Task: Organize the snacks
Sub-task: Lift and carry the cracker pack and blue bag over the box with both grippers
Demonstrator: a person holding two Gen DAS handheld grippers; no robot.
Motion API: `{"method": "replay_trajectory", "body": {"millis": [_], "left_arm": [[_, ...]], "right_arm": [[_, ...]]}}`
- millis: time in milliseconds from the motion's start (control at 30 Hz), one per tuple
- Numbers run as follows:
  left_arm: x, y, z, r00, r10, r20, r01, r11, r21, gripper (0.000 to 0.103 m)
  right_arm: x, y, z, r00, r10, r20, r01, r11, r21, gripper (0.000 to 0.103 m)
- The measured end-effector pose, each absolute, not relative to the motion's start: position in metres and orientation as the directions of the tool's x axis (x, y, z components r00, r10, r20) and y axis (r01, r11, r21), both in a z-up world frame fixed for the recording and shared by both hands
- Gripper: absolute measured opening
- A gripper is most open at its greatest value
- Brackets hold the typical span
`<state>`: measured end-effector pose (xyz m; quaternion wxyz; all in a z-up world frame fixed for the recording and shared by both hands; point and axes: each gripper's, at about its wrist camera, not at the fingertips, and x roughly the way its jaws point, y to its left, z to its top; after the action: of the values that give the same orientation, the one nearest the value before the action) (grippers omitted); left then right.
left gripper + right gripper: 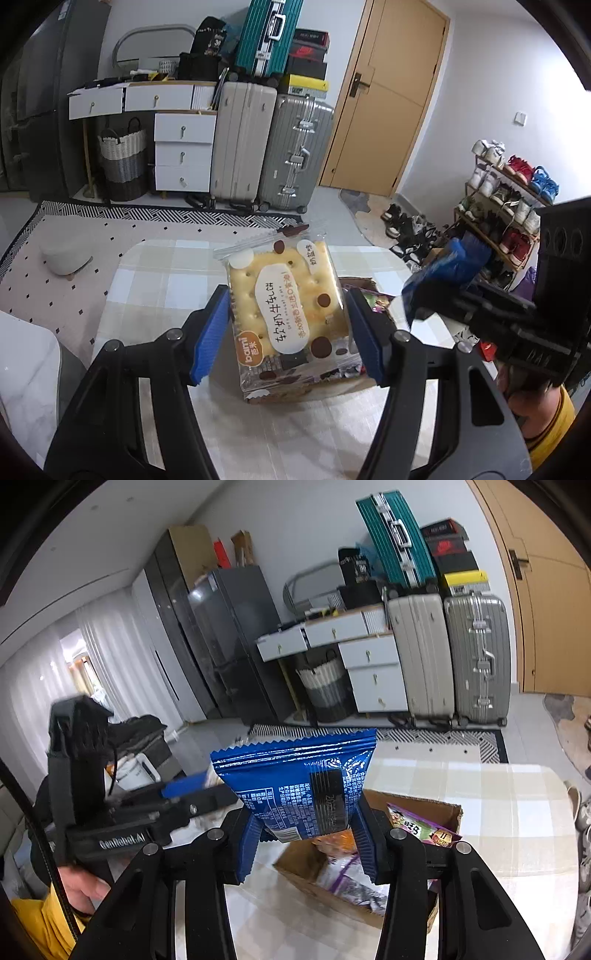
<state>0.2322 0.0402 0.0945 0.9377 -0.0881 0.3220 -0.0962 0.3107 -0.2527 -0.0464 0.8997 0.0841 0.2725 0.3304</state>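
My left gripper (286, 332) is shut on a clear-wrapped cracker packet (288, 310) with yellow crackers and brown dots, held upright above the table. My right gripper (308, 838) is shut on a blue foil snack bag (299, 786), held above an open cardboard box (436, 812). The box holds several snack packets, among them a purple one (424, 830). In the left wrist view the right gripper (443, 295) with the blue bag (450, 266) shows at the right, and the box rim (362, 284) shows behind the cracker packet. In the right wrist view the left gripper (184, 788) shows at the left.
The table has a pale checked cloth (166, 280). A white stool (66, 254) stands on the patterned rug at the left. Suitcases (273, 147), a white drawer unit (184, 151) and a shoe rack (506, 206) stand behind. A wooden door (388, 96) is at the back right.
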Motion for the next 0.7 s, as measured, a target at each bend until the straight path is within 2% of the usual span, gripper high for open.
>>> {"method": "replay_trajectory", "body": {"millis": [333, 633, 700], "left_arm": [[0.323, 0.01, 0.059, 0.727, -0.246, -0.641, 0.139, 0.967, -0.214, 0.06], [0.355, -0.009, 0.036, 0.704, -0.254, -0.663, 0.152, 0.966, -0.209, 0.061], [0.36, -0.012, 0.033, 0.7, -0.249, -0.669, 0.149, 0.968, -0.204, 0.061]], "right_arm": [[0.359, -0.247, -0.094, 0.567, 0.624, -0.538, -0.519, 0.778, 0.355, 0.045], [0.373, -0.245, -0.121, 0.516, 0.607, -0.604, -0.495, 0.787, 0.369, 0.045], [0.374, -0.243, -0.125, 0.529, 0.575, -0.625, -0.483, 0.809, 0.335, 0.045]]}}
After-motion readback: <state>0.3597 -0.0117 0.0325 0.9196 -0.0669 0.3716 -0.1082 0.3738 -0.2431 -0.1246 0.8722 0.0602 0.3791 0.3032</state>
